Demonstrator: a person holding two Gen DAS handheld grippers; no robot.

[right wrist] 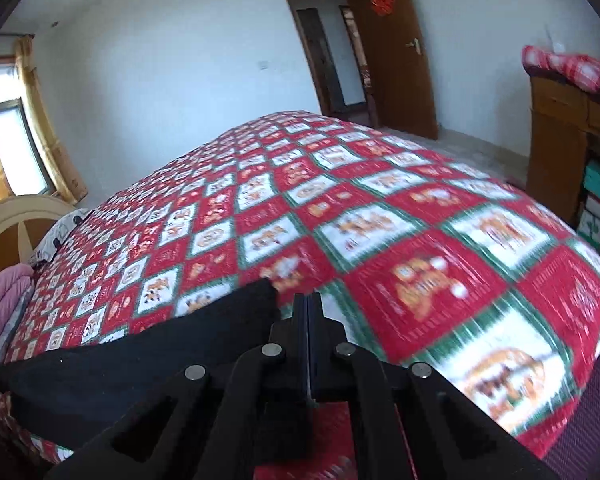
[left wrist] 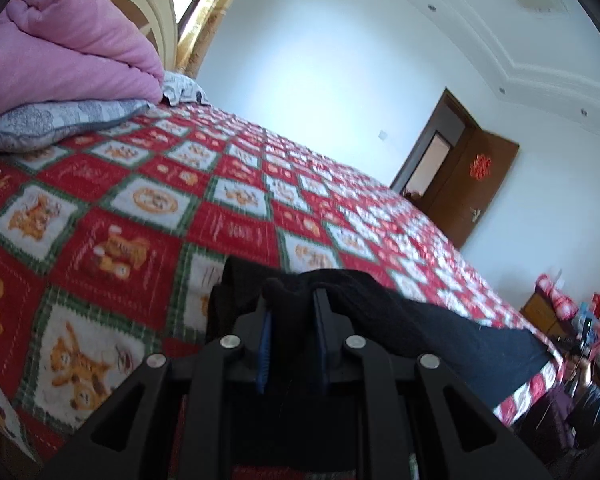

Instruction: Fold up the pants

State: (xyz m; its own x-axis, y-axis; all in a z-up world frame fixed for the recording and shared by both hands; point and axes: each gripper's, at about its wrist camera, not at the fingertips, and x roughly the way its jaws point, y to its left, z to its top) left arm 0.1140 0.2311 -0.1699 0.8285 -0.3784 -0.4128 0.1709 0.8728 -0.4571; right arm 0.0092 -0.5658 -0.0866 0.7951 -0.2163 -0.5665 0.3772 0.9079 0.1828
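On the red, green and white patchwork bedspread (right wrist: 380, 208), near its close edge, the black fabric pants (left wrist: 440, 320) run lengthwise along that edge. Your left gripper (left wrist: 292, 300) pinches a bunched end; your right gripper (right wrist: 308, 300) is closed, empty, beside them. The pants' lower part is hidden by both grippers; the frames are motion-blurred.

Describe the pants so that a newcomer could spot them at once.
Find the bed's red, white and green checked quilt. The pants lie along its near edge, the only plain black cloth there, unlike the pink blanket at the headboard.

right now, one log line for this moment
left gripper: shut on pants | right gripper: shut, empty | pants on bed
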